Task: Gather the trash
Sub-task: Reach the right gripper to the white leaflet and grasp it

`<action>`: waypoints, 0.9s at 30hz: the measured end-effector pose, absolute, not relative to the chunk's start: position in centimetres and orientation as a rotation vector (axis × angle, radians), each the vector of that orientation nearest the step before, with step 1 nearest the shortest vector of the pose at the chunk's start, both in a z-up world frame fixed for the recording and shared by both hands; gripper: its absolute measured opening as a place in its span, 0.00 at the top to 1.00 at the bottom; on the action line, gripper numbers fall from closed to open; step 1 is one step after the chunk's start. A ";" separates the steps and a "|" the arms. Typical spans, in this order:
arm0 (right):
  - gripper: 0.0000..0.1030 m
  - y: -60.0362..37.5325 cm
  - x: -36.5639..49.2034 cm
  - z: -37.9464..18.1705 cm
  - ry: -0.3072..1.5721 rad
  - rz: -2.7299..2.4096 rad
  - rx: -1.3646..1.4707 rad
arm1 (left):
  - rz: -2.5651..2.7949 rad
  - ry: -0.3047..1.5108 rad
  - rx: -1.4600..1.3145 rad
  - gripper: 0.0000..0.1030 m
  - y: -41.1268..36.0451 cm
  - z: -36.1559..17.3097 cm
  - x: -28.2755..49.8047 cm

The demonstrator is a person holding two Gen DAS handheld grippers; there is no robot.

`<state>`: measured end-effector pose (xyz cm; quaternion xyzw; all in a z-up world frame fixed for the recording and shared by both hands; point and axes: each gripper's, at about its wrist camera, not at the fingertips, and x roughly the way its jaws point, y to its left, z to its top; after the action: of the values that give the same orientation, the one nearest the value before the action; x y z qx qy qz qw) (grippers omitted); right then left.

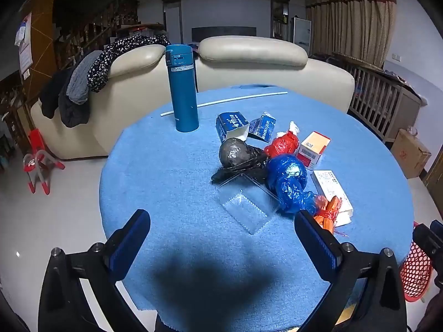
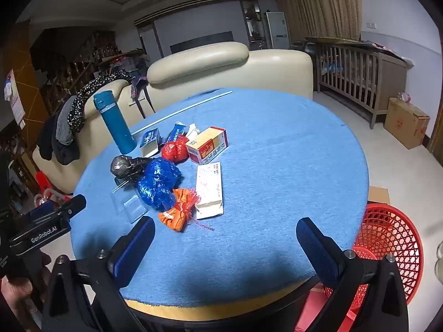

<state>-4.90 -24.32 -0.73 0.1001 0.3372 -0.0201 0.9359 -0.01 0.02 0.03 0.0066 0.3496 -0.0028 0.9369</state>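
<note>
Trash lies in a cluster on the round blue table [image 1: 171, 182]: a black bag [image 1: 235, 153], a blue bag [image 1: 289, 178], a red bag [image 1: 282, 144], an orange net bag [image 1: 328, 214], a clear plastic tray [image 1: 246, 207], two blue cartons [image 1: 231, 124], a red-and-yellow box [image 1: 314, 146] and a white flat box [image 1: 332, 191]. My left gripper [image 1: 221, 238] is open and empty, just short of the clear tray. My right gripper [image 2: 225, 244] is open and empty, near the orange net bag [image 2: 180, 213] and white box [image 2: 209, 191]. A red mesh basket [image 2: 393, 249] stands on the floor to the right.
A teal flask [image 1: 182, 88] stands upright behind the trash, with a thin white rod [image 1: 227, 101] behind it. A cream sofa [image 1: 249, 52] sits beyond the table. A wooden crib [image 2: 360, 72] and a cardboard box [image 2: 407, 123] are at the right.
</note>
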 end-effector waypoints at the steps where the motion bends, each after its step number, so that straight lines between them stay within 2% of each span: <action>1: 0.00 -24.4 -4.9 -0.7 0.690 -0.042 0.205 | -0.007 0.715 0.013 0.00 0.0 0.0 0.0; 12: 0.00 -24.5 -4.9 -1.0 0.695 -0.047 0.201 | -0.001 0.716 -0.021 0.00 0.8 -0.2 -0.1; 27: 0.00 -25.7 -2.7 -3.9 0.775 -0.074 0.226 | 0.017 0.739 -0.047 0.00 2.1 -3.7 0.8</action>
<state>-2.68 -25.70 -3.89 0.1098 0.3768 -0.0358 0.9190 0.83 2.09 -3.73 -0.0230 0.3609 0.0083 0.9323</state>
